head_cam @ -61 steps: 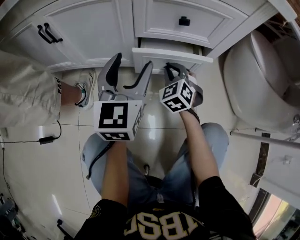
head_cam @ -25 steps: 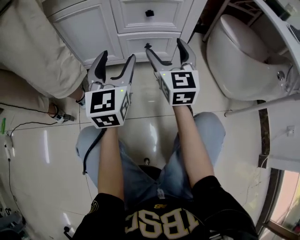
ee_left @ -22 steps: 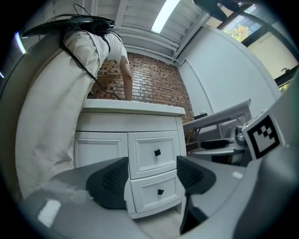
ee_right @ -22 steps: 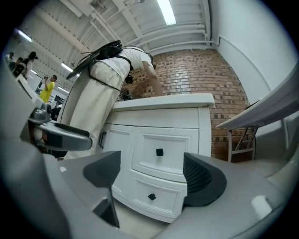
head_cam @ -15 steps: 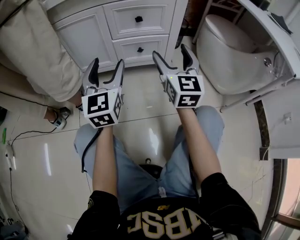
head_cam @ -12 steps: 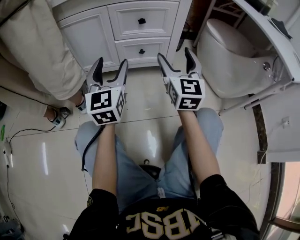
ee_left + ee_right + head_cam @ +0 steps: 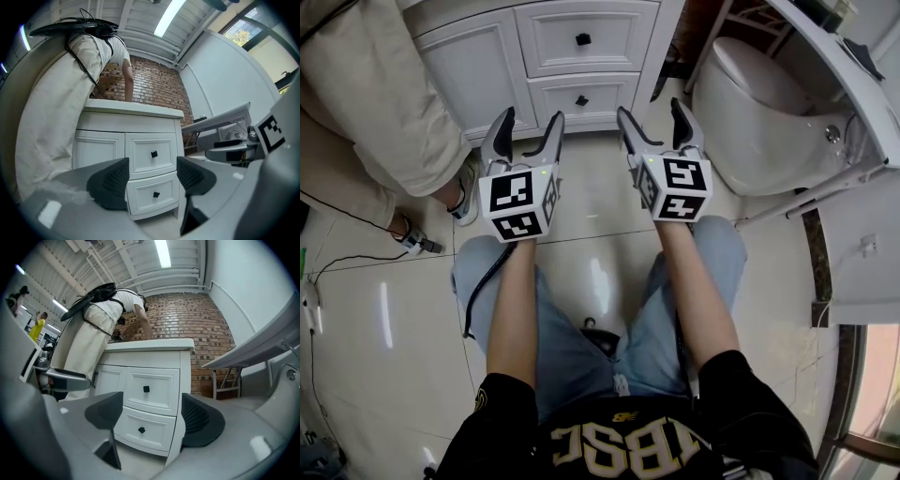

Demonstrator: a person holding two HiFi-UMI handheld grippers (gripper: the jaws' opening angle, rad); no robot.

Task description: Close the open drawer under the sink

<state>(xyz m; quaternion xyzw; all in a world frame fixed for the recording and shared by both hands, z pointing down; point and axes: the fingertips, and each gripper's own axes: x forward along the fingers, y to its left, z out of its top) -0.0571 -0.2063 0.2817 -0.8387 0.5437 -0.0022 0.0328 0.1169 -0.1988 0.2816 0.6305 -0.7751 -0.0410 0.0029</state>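
Note:
The lower drawer (image 7: 581, 100) of the white sink cabinet sits flush with the cabinet front, below the upper drawer (image 7: 582, 39); each has a small black knob. My left gripper (image 7: 526, 126) hovers over the floor a little in front of the cabinet, open and empty. My right gripper (image 7: 654, 114) is beside it, also open and empty. In the left gripper view the lower drawer (image 7: 156, 194) shows between the wide jaws of the gripper (image 7: 152, 176). The right gripper view frames the same drawer (image 7: 141, 430) between its spread jaws (image 7: 152, 418).
A person in beige clothing (image 7: 375, 94) stands bent over the cabinet at the left. A white toilet (image 7: 769, 103) is at the right, with a white ledge (image 7: 853, 84) beyond it. A cable and small device (image 7: 420, 246) lie on the glossy tile floor.
The drawer that stood open earliest is now flush. Over the last second both grippers have drawn back from the cabinet front, the right one more, and stay open.

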